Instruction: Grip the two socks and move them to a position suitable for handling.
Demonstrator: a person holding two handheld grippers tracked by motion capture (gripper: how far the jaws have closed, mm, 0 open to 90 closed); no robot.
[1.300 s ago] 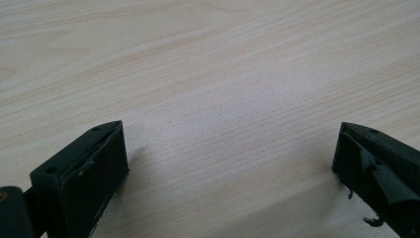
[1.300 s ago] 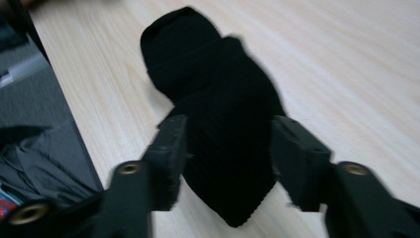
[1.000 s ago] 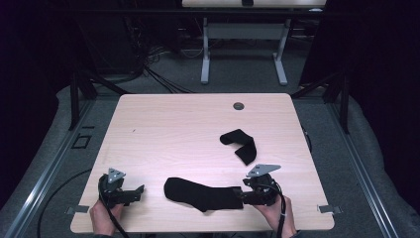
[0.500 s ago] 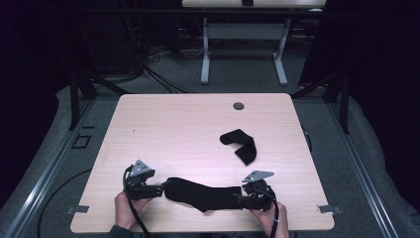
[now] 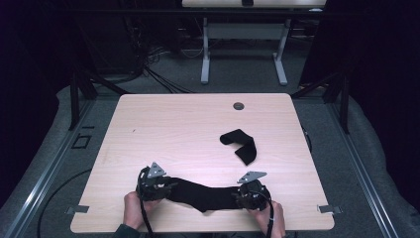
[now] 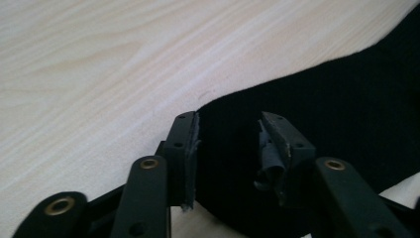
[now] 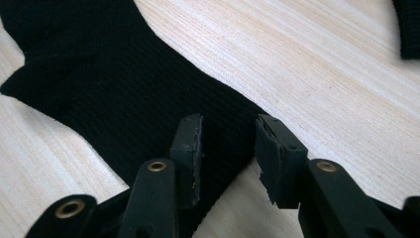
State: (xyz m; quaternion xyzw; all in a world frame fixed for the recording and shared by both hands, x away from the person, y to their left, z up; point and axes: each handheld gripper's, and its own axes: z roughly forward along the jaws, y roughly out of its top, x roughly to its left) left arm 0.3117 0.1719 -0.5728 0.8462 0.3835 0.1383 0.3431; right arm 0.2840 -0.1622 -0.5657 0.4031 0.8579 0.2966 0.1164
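Now we count two black socks: one (image 5: 205, 194) stretched along the table's (image 5: 168, 129) near edge, another (image 5: 239, 145) apart. Our left gripper (image 5: 171, 187) and right gripper (image 5: 237, 197), jaws closing, straddle its ends, not yet pinching.

hidden: long sock (image 5: 203, 194) ends, under tools | cut off: second sock (image 7: 410, 29), right gripper view edge

Left gripper (image 5: 163, 188) slid to the sock (image 5: 203, 194) (jaws of both narrowing).
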